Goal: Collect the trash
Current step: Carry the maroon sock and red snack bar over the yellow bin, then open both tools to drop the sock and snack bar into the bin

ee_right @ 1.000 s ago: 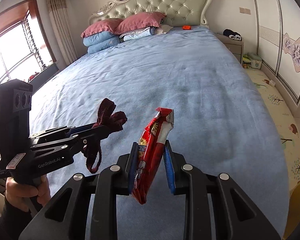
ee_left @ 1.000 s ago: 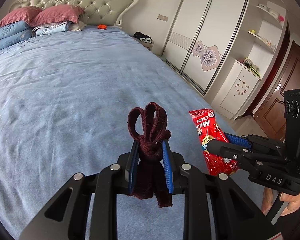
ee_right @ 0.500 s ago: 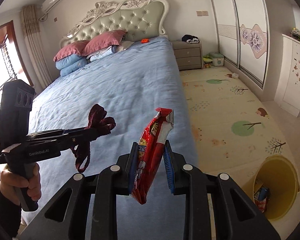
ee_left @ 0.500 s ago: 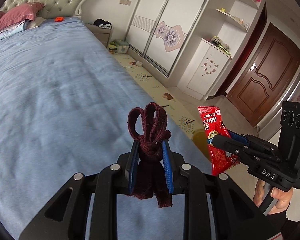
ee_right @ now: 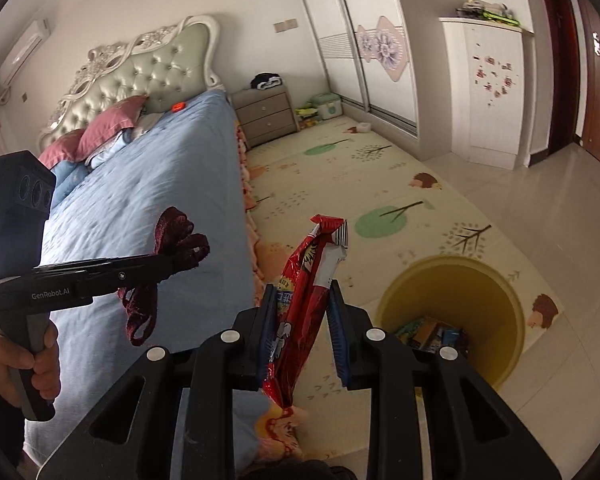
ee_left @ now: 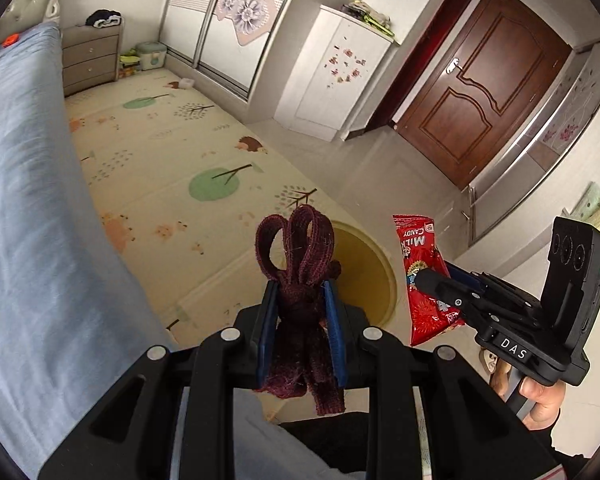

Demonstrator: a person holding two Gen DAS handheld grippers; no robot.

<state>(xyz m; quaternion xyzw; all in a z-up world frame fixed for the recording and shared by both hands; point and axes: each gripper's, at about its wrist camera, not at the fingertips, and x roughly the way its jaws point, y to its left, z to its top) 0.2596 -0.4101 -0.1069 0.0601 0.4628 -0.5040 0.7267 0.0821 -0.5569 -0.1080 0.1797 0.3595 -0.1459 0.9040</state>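
Left gripper [ee_left: 300,328]: fingers pinching knotted dark-maroon knitted cloth strip [ee_left: 300,264] | Right gripper [ee_right: 303,330]: fingers narrowly parted, clamping red crinkled candy wrapper [ee_right: 306,300] | Both above round yellow bin [ee_right: 496,304].

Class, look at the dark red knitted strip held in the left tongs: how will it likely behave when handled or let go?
The knitted strip looks floppy: its loops and tail droop either side of the left tongs. It is probably light and unlikely to slip, since the fuzzy knit is pinched firmly. Released over the yellow bin, it would likely drop limply and not roll.

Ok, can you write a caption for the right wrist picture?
Right gripper clamps a red candy wrapper beside a yellow trash bin on the play mat.
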